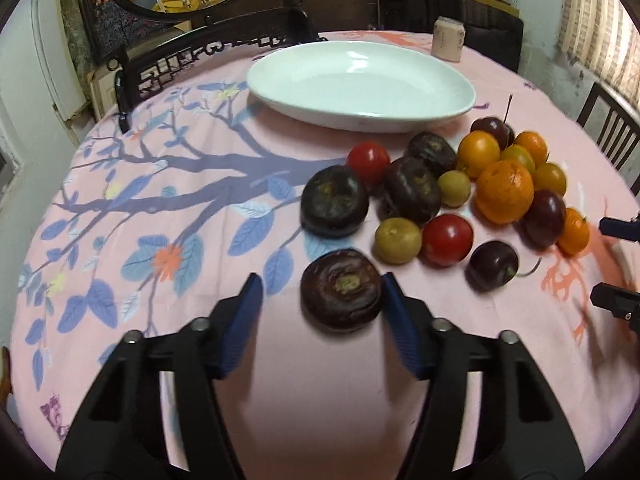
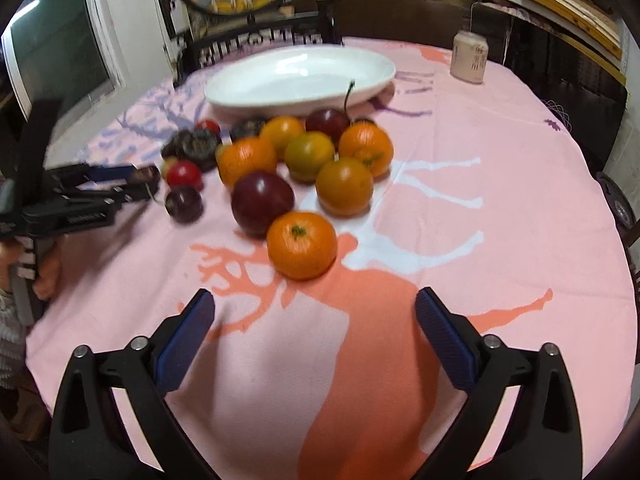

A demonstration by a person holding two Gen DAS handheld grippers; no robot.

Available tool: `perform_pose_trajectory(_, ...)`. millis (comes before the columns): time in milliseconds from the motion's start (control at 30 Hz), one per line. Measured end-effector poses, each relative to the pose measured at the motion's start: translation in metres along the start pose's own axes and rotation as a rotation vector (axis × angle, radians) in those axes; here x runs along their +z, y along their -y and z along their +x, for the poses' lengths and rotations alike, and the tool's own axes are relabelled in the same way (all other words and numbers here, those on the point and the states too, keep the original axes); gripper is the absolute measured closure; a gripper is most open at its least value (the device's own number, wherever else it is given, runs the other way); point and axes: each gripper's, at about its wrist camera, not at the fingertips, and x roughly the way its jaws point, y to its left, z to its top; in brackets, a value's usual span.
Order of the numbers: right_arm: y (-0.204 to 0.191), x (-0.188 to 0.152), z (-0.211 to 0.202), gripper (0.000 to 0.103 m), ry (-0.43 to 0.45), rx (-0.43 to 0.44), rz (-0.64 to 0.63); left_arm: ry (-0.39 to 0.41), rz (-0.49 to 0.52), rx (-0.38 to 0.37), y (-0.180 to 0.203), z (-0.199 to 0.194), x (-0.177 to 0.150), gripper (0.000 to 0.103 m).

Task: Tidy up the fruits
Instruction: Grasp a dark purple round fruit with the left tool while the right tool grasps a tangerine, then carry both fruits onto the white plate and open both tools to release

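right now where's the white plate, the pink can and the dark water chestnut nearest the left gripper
white plate point(image 1: 460, 98): left wrist view, on its right rim
pink can point(image 1: 449, 40): left wrist view, middle of its side
dark water chestnut point(image 1: 341, 291): left wrist view, on its top face

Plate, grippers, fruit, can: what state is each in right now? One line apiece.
Plate: empty, upright on the cloth.
Left gripper: open, the nearest water chestnut between its fingers, not clamped.
Right gripper: open, empty, short of the nearest orange.
Fruit pile: loose on the cloth beside the plate, none in it.
Can: upright behind the plate; whether opened, cannot tell.
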Motion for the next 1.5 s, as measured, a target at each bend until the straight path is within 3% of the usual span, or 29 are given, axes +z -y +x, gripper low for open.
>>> perform_pose_trajectory(100,-0.003,0.005,0.001,0.015,0.014,0.028,0.001,0.010,0.021,-0.029,0.002,0.002,0.004,0.063)
perform_pose_trajectory(267,-0.005,0.015,0.012,0.037,-0.006,0.061,0.020,0.025,0.025,-0.059,0.002,-0.001,0.003,0.063)
perform_pose_trajectory(400,0.002,0.019,0.015,0.040,-0.014,0.079,0.061,0.034,0.012,-0.074,0.000,-0.004,0.005,0.063)
perform_pose_trajectory(467,0.004,0.022,0.019,0.062,-0.020,0.095,0.069,0.035,0.008,-0.086,-0.001,-0.005,0.006,0.063)
perform_pose_trajectory(567,0.005,0.022,0.022,0.065,-0.032,0.086,0.063,0.034,-0.012,-0.099,-0.004,-0.007,0.013,0.063)
perform_pose_trajectory(700,0.011,0.027,0.005,0.066,0.002,0.091,0.068,0.077,-0.045,-0.093,-0.015,-0.016,0.044,0.063)
perform_pose_trajectory(767,0.017,0.045,-0.007,0.066,0.051,0.075,0.084,0.103,-0.051,-0.095,-0.017,-0.018,0.068,0.063)
perform_pose_trajectory(900,0.025,0.099,-0.008,0.066,0.150,0.059,0.123,0.126,-0.065,-0.096,-0.017,-0.003,0.116,0.063)
perform_pose_trajectory(1000,0.023,0.141,0.025,0.066,0.173,0.069,0.147,0.105,-0.091,-0.075,-0.015,0.024,0.136,0.063)
perform_pose_trajectory(1200,0.015,0.175,0.090,0.065,0.107,0.050,0.131,0.028,-0.099,-0.082,-0.013,0.072,0.141,0.060)
perform_pose_trajectory(1233,0.016,0.175,0.093,0.061,0.107,0.041,0.130,0.034,-0.096,-0.086,-0.013,0.073,0.138,0.052)
perform_pose_trajectory(1267,0.017,0.175,0.095,0.046,0.114,0.034,0.126,0.043,-0.091,-0.087,-0.014,0.073,0.137,0.051)
perform_pose_trajectory(1333,0.020,0.174,0.091,0.035,0.141,0.031,0.125,0.054,-0.092,-0.088,-0.016,0.072,0.137,0.043)
perform_pose_trajectory(1500,0.023,0.167,0.073,0.035,0.200,0.043,0.145,0.086,-0.105,-0.073,-0.022,0.061,0.134,0.040)
